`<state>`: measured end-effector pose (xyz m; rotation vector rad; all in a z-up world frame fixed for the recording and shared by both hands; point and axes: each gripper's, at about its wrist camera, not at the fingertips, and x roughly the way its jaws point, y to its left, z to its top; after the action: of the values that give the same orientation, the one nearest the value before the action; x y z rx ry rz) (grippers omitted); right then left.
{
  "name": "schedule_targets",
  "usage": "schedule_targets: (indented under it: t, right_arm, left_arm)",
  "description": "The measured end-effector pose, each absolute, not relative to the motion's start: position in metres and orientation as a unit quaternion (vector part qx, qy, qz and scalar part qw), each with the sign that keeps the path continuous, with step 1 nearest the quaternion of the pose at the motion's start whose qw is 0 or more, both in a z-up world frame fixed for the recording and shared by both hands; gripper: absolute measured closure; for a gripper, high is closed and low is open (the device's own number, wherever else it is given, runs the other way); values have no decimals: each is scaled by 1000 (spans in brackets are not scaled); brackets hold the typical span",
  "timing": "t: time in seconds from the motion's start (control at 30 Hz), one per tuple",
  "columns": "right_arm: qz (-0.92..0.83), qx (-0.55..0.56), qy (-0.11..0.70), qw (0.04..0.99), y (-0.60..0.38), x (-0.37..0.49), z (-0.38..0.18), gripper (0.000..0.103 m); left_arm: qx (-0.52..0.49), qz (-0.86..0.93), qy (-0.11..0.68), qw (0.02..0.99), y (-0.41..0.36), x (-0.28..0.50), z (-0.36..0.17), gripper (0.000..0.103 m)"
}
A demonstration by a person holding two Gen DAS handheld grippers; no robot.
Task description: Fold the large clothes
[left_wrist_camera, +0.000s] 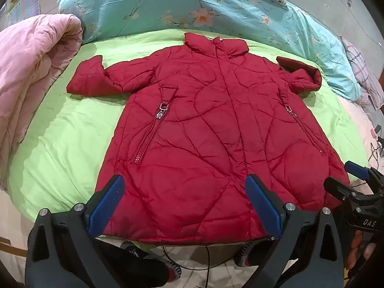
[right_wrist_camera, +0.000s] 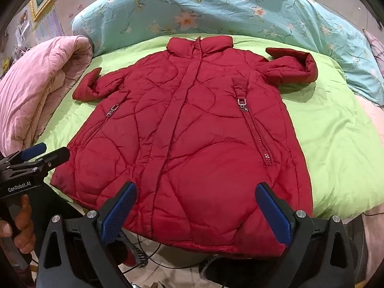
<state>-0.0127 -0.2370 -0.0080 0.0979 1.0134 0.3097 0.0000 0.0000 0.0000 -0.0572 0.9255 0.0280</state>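
1. Pink quilt (left_wrist_camera: 31,76), bunched, at 9 o'clock in the left wrist view, lying over the left edge of the green sheet (left_wrist_camera: 60,148)
2. Red padded coat (left_wrist_camera: 204,129) flat on the green sheet, front up, centre closed, collar at 12 o'clock, hem at 6 o'clock hanging slightly past the bed edge; both cuffs turned back on themselves
3. Left gripper (left_wrist_camera: 184,206): jaws wide apart, blue pads above the hem, holding nothing
4. Right gripper (right_wrist_camera: 196,213): jaws spread wide over the hem near the coat's right half, holding nothing; contact with fabric cannot be judged
5. Pocket zip (right_wrist_camera: 256,132) with metal pull at 2 o'clock of the right gripper
6. Floral blue duvet (left_wrist_camera: 192,7) rolled along 12 o'clock behind the collar, running down to 3 o'clock
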Motion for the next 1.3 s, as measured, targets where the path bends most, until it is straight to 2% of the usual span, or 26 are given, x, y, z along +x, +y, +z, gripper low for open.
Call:
schedule_targets:
  t: [1.3]
  right_arm:
    - [160, 62, 472, 865, -238, -17, 2, 3]
  left_arm:
    - [-27, 6, 406, 913, -7, -2, 10, 2]
